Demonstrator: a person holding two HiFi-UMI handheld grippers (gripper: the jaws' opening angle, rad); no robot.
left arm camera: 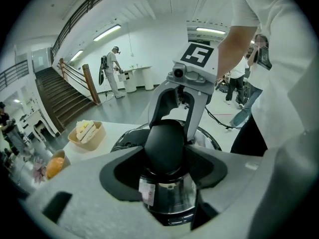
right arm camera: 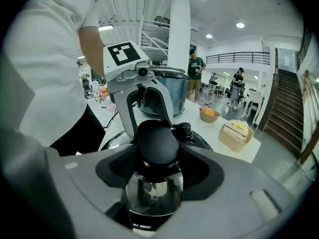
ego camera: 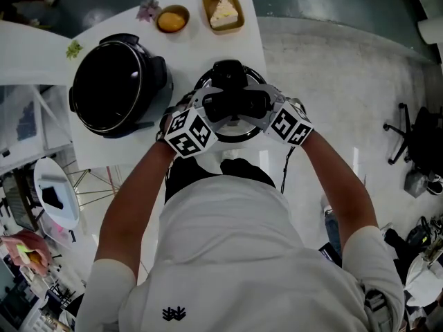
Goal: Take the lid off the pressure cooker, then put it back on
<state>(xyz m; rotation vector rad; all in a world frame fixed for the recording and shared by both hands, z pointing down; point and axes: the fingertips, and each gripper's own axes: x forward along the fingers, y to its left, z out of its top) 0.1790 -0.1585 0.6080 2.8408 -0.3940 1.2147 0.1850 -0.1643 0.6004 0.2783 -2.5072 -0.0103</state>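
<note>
OK, both hands are in front of the torso, forearms converging, grippers angled down at the lid handle point(left arm camera: 164, 143) from opposite sides. The left gripper point(left arm camera: 167, 169) has its jaws wide, pads clamped on one end of the black handle. The right gripper point(right arm camera: 157, 169) does the same on the other end, so each camera faces the other gripper across the handle. Marker cubes sit outboard of the wrists in the head view.

The pressure cooker lid point(ego camera: 239, 128) is off the pot, over the near right part of the white table point(ego camera: 208, 47). Can't tell if it rests on the surface or hangs just above. Its chrome rim is close to the table's near edge and right edge, with bare floor beyond both.

The pressure cooker pot point(ego camera: 149, 68) stands open just left of the lid, with a narrow gap between them on the left gripper's side. There is bare tabletop behind the lid up to a bowl of orange food point(ego camera: 183, 12) and a tray with a cake slice point(ego camera: 208, 2) at the far edge. The lid's pressure valve point(right arm camera: 184, 129) is just beyond the handle. An office chair point(ego camera: 415, 137) is well off to the right, and people and stairs are in the background.
</note>
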